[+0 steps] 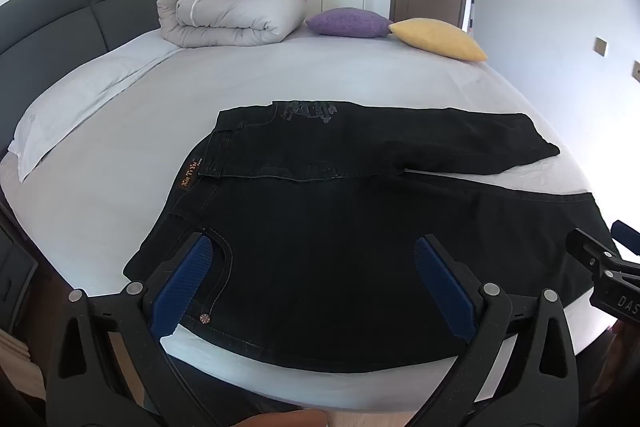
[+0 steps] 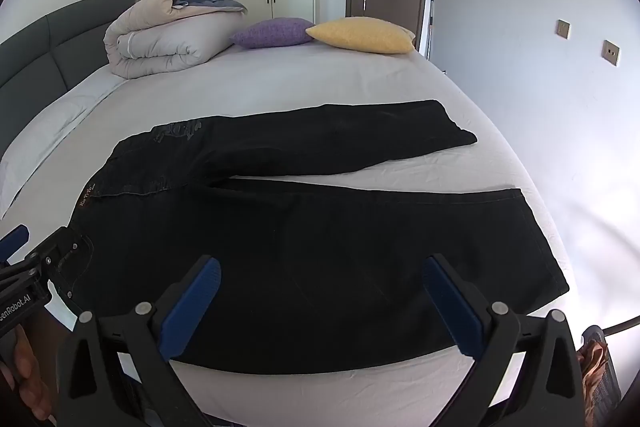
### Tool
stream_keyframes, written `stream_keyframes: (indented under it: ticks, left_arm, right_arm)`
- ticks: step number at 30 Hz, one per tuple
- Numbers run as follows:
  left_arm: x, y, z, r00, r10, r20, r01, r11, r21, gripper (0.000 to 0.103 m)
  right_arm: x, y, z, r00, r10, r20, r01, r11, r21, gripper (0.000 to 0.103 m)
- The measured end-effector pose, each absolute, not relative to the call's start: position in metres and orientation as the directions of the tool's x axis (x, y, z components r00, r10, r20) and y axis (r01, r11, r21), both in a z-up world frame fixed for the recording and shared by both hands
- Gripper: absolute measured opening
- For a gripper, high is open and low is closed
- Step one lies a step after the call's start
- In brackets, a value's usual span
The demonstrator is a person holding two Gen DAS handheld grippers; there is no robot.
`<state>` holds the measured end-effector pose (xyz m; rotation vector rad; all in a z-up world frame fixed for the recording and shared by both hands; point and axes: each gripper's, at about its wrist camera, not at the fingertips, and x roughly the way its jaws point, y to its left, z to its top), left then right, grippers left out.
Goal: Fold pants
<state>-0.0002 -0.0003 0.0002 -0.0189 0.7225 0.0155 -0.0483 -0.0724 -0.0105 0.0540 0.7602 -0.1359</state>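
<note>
Pants lie on the bed, duvet and pillows behind.

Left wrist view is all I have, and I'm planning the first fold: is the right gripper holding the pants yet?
Observer: No. The right gripper is open over the pants, with no cloth pinched between its blue pads.
Operator: My view hides the end of the near leg behind that gripper. How does it lie?
Observer: The near leg runs out straight, and its hem lies flat on the bed, close to the bed's right edge.
</note>
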Motion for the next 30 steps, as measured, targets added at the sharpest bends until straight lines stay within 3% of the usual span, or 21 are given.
stream_keyframes:
  ticks: [30]
  left_arm:
    - [-0.0009, 0.002, -0.0036, 0.746, 0.006, -0.666, -0.02, 1.0, -0.014, 0.103]
  right_arm:
    - [-0.0496, -0.071, -0.0145, 0.712, -0.104, -0.694, 0.141, 0.99, -0.004, 0.103]
